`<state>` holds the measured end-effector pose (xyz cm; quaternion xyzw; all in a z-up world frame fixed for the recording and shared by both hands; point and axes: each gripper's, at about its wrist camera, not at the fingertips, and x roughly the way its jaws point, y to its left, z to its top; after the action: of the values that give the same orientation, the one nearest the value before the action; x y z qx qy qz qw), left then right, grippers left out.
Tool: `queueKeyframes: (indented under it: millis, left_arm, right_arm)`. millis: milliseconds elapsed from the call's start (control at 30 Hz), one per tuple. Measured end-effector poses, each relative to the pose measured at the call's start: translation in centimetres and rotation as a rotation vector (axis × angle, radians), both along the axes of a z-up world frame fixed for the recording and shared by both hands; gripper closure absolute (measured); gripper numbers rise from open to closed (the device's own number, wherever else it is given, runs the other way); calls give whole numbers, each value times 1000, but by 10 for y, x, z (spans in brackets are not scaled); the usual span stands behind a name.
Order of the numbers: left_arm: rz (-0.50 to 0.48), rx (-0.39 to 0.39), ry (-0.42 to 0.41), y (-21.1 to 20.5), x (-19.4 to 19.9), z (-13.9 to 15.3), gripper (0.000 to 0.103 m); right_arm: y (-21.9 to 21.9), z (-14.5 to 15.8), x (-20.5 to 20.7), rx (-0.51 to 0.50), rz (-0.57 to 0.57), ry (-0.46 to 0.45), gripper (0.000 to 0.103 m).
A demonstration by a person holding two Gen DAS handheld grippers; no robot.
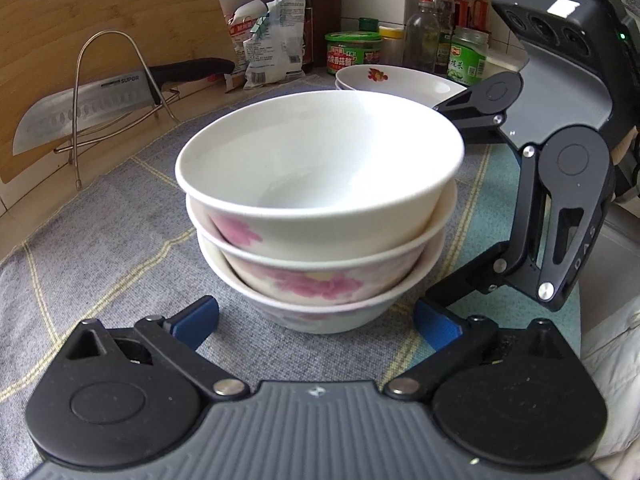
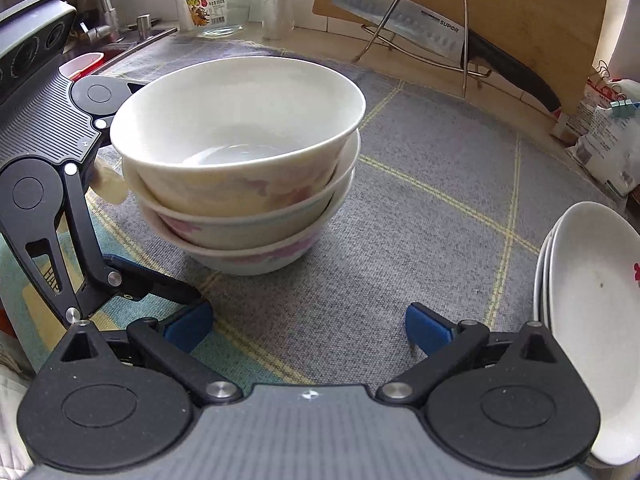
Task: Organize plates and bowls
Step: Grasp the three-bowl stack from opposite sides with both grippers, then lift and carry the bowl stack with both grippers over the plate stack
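Three white bowls with pink flowers stand nested in a stack point(image 1: 320, 208) on a grey checked cloth point(image 1: 100, 248). My left gripper point(image 1: 318, 324) is open wide just in front of the stack's base, its blue pads point(image 1: 200, 320) clear of the bowls. In the right wrist view its fingers point(image 2: 160, 280) flank the stack point(image 2: 240, 152) without touching. My right gripper point(image 2: 310, 328) is open over bare cloth, with nothing between its pads. Its fingers point(image 1: 472, 108) show at the stack's right. White plates point(image 2: 592, 300) are stacked at the right; they lie behind the bowls point(image 1: 392, 80).
A knife point(image 1: 80, 112) rests in a wire rack against a wooden cutting board point(image 1: 100, 12). Bottles, jars point(image 1: 468, 56) and food bags point(image 1: 272, 48) line the back wall. A glass jar point(image 2: 216, 0) and a sink tap point(image 2: 104, 4) stand beyond the cloth.
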<state>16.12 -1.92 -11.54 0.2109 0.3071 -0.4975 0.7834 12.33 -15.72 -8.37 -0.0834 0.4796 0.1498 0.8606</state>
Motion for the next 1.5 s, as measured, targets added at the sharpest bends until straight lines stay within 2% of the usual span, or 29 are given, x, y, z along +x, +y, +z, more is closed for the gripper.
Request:
queueKeyframes:
  millis: [167, 667, 967, 1100, 1200, 1333, 1500]
  left_arm:
    - [-58, -4, -2, 1, 5, 0, 0]
    - [-73, 12, 6, 0, 15, 0, 0]
    - [-158, 49, -5, 2, 19, 3, 1]
    - [-220, 57, -54, 1, 14, 8, 10]
    - [-258, 52, -56, 1, 12, 12, 19]
    - [-279, 49, -38, 1, 15, 14, 20]
    - [-305, 53, -21, 0, 21, 15, 19]
  right_arm:
    - [3, 0, 8, -10, 28, 9, 0]
    - [16, 1, 35, -55, 311, -26, 0]
    - [25, 9, 44, -81, 456, -53, 0]
    - [28, 12, 47, -77, 490, -50, 0]
    - [29, 15, 48, -76, 505, -53, 0]
    - [31, 18, 48, -82, 516, -53, 0]
    - [29, 22, 48, -73, 508, -43, 9]
